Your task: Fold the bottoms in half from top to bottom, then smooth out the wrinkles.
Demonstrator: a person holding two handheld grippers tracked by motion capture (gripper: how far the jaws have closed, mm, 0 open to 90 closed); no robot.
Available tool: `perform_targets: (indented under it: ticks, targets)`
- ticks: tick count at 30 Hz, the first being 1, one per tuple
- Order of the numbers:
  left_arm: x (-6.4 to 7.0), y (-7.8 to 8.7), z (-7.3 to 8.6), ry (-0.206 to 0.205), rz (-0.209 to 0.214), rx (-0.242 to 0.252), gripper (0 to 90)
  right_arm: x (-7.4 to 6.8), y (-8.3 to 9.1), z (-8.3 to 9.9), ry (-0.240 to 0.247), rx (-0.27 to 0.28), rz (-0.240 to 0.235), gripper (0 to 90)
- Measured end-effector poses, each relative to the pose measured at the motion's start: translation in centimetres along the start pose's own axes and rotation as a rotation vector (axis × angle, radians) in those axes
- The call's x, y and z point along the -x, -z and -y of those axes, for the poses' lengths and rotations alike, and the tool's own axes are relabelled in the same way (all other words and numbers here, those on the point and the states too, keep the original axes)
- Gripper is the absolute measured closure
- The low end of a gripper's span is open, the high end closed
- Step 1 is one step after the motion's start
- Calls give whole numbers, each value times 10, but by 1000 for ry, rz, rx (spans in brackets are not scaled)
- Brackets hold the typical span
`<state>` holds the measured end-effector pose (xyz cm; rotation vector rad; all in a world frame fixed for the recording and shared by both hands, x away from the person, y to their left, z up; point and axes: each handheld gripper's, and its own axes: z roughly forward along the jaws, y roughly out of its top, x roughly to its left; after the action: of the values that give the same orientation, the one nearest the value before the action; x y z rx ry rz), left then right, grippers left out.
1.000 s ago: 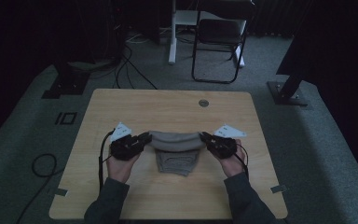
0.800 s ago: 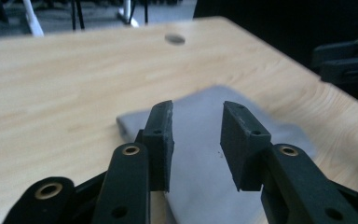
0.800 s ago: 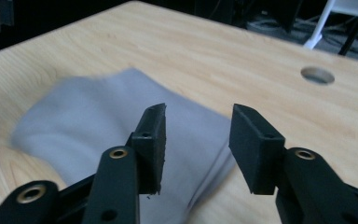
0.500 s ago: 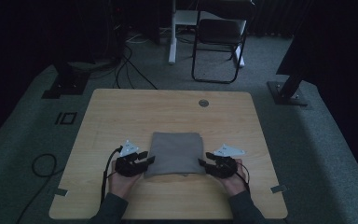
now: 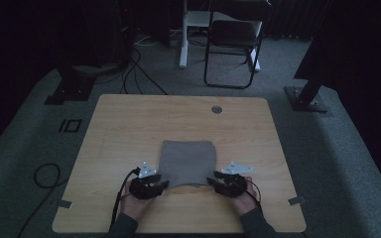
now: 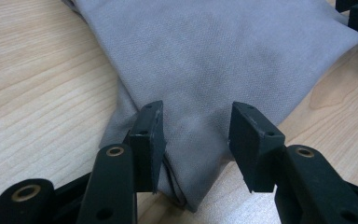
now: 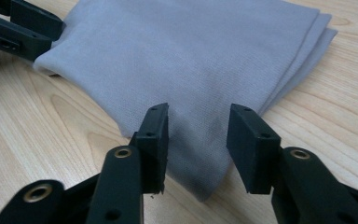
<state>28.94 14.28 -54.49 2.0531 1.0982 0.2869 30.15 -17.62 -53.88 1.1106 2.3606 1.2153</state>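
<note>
Folded grey knit cloth (image 5: 186,162) flat on light wooden table (image 5: 129,124), nearer the near edge, approx. centred left-right.

L black two-jaw gripper (image 6: 196,140) at cloth's near-left corner, R black two-jaw gripper (image 7: 196,140) at near-right corner; both w/ jaws spread, a cloth corner lying between them, not pinched. Cloth layers stacked, edges visible along far side in right gripper view.

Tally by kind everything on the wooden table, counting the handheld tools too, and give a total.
Folded grey cloth: 1
Black two-jaw grippers: 2, the left gripper and the right gripper, each with its jaws open at a near corner of the cloth
Total: 3
</note>
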Motion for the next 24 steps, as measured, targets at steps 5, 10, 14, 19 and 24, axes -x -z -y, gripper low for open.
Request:
perform_targets:
  ticks: [5, 10, 14, 19, 24]
  targets:
    - [1, -4, 1, -3, -6, -4, 558, -1, -4, 1, 9, -14, 5, 624]
    - [1, -8, -3, -6, -21, -5, 560, 0, -10, -1, 13, -28, 14, 642]
    - [-3, -13, -9, 8, -39, -5, 563, 2, -16, -4, 19, -37, 28, 668]
    - [-8, -19, -15, 20, -58, 1, 566, 6, -30, -10, 27, -60, 56, 684]
    - [-16, -26, -23, 29, -75, 0, 571, 10, -39, -16, 32, -61, 81, 739]
